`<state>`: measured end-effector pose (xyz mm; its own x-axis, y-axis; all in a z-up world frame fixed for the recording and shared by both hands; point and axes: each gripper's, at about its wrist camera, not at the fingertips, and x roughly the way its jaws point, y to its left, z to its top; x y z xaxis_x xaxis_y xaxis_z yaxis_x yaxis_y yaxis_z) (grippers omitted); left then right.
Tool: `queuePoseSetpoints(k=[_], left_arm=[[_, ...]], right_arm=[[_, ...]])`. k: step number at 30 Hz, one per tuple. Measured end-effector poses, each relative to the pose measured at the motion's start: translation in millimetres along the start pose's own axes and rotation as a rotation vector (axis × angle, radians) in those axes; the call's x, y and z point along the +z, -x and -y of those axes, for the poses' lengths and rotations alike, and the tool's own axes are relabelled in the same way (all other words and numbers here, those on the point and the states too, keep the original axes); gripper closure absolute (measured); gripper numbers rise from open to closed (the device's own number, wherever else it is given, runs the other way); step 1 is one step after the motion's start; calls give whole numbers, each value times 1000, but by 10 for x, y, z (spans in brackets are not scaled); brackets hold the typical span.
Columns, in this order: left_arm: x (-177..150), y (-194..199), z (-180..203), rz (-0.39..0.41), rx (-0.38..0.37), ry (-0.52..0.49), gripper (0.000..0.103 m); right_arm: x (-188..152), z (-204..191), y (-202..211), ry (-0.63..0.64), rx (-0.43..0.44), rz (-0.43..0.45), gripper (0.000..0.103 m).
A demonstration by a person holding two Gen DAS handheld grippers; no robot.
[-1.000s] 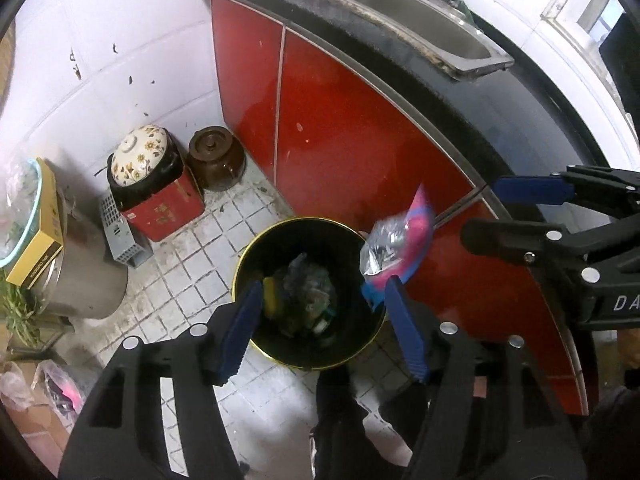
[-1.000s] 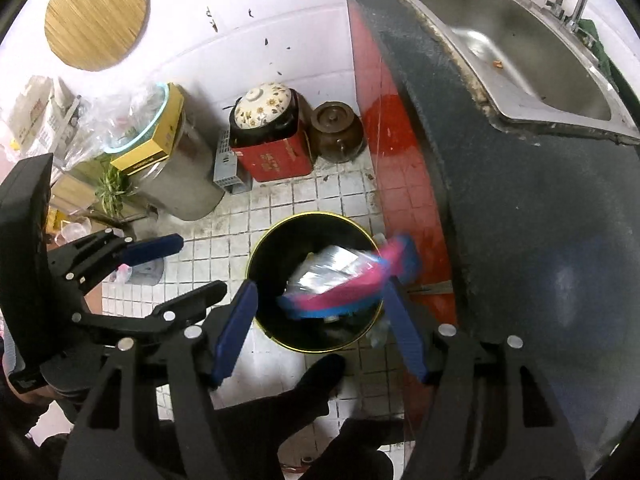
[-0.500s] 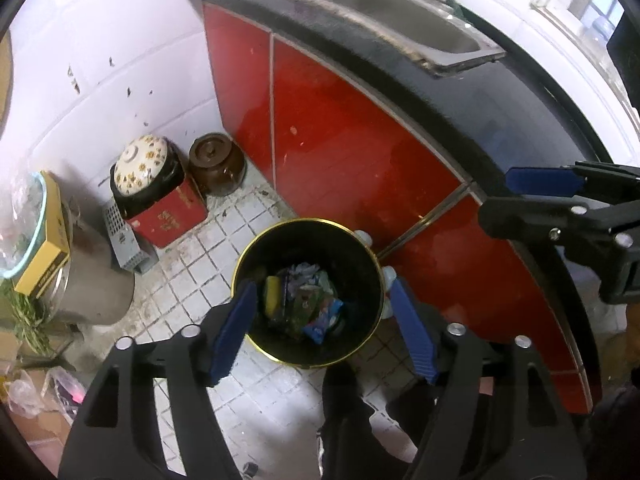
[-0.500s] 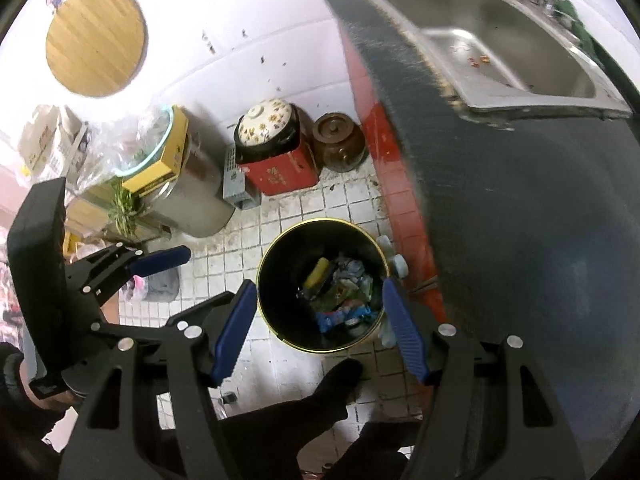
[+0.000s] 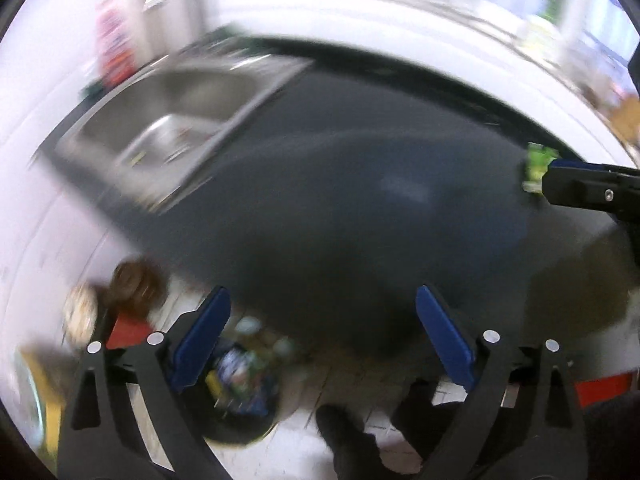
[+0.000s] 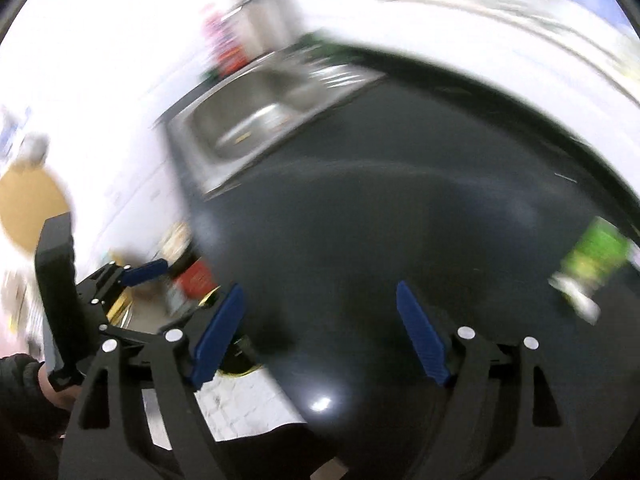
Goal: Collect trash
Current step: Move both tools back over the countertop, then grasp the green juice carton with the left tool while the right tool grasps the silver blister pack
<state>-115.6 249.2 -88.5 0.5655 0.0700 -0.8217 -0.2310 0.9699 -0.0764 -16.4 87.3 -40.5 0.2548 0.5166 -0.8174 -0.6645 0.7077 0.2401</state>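
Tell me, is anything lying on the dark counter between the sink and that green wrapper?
No. In the right wrist view, only bare dark counter stretches between the sink and the green wrapper, though the picture is blurred.

A green wrapper [image 6: 592,258], blurred, lies on the dark tabletop [image 6: 400,220] at the far right. The black bin [image 5: 240,432] stands on the floor below, near left, holding mixed colourful trash [image 5: 240,376].

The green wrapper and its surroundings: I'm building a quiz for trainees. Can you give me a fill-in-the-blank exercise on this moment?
1. The green wrapper lies on the dark ____.
2. The steel sink is set into the ____.
3. Between the jaws of the right gripper there is ____.
4. The trash bin stands on the tiled ____.

Missing words: countertop; countertop; nothing; floor
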Motion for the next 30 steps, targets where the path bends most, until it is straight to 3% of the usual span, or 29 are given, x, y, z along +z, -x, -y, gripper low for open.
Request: queuePoseSetpoints(k=[6, 11, 14, 18, 22, 30], left_arm=[[580, -233, 1322, 31, -158, -223, 12], [786, -422, 2270, 24, -238, -340, 12], [829, -543, 2636, 6, -267, -396, 12], [888, -707, 2980, -17, -270, -447, 12], [1034, -954, 3157, -39, -247, -437, 12], [1288, -1602, 3351, -81, -183, -470, 12]], right_arm=[[-407, 1352, 874, -263, -189, 129, 26], [-843, 2168, 1333, -411, -288, 179, 26], [-1021, 2452, 1447, -452, -310, 187, 26], [-1067, 2719, 1457, -441, -313, 172, 26], [-996, 3006, 1362, -394, -268, 143, 26], [-693, 3677, 796, -162, -252, 8, 26]])
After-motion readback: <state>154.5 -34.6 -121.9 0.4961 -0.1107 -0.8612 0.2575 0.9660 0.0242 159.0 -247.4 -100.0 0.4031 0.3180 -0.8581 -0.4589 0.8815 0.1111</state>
